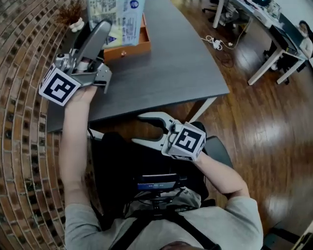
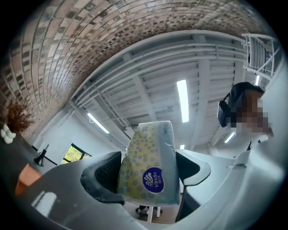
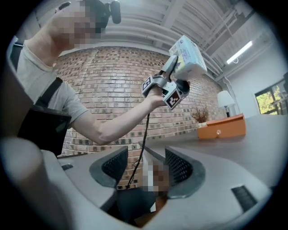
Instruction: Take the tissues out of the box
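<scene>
My left gripper (image 1: 104, 30) is raised well above the grey table (image 1: 181, 63) and is shut on a soft tissue pack (image 1: 119, 18) with a blue, white and yellow wrapper. In the left gripper view the tissue pack (image 2: 149, 165) stands upright between both pads, pointing at the ceiling. The orange box (image 1: 130, 48) sits on the table under the pack. My right gripper (image 1: 146, 129) hangs low over my lap, in front of the table's near edge, open with nothing between its fingers. The right gripper view shows the raised tissue pack (image 3: 189, 56) and the orange box (image 3: 222, 127).
A dried plant (image 1: 71, 14) stands at the table's far left corner, beside a brick wall (image 1: 24, 146). White desks (image 1: 266, 29) and a cable with a plug (image 1: 215, 44) are on the wooden floor to the right. A black chair (image 1: 215, 149) is under me.
</scene>
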`<state>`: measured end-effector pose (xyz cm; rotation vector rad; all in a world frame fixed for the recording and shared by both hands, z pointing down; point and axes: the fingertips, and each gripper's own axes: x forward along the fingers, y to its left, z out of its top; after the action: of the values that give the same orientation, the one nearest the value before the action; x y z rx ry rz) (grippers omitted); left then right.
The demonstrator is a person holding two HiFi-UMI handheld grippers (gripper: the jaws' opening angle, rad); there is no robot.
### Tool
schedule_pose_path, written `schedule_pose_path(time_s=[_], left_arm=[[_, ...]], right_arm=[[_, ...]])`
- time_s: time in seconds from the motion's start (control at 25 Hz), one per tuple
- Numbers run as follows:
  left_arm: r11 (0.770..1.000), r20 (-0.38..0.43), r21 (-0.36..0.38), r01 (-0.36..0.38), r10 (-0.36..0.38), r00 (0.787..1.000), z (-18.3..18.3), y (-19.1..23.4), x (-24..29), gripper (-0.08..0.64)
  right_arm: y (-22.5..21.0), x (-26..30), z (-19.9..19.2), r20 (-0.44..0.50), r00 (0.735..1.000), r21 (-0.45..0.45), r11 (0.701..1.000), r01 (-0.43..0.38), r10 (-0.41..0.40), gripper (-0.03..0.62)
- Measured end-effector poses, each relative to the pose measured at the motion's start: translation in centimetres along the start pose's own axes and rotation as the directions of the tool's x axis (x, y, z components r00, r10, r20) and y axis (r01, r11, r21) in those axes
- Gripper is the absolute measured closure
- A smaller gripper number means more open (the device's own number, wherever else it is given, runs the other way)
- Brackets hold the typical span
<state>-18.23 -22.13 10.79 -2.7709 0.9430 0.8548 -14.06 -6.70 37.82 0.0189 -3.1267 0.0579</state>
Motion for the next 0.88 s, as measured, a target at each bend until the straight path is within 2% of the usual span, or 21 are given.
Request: schedule_pose_path(time_s=[0.48,0.72,0.88], left_arm=[[0.991,0.118,-0.132,-0.001,0.017,0.993,-0.7,-4.3,-5.1,0.186],[0.989,0.163,-0.135,0.052,-0.030,0.986,-1.5,-5.7,-4.2,0.186],[0.983,0.210,-0.135,0.126,-0.096,0.973,-2.0,-6.5,-2.2,0.186]], right_arm=[[0.1,0.3,0.8,0.092,0.996,0.146,0.989,-0.032,0.018,0.336],[0.4,-0.4,0.2,0.104,0.994,0.129,0.991,-0.043,0.029,0.336],[-3.1,-3.0,2.1,0.086,0.996,0.012,1.000,0.027,-0.028,0.336]])
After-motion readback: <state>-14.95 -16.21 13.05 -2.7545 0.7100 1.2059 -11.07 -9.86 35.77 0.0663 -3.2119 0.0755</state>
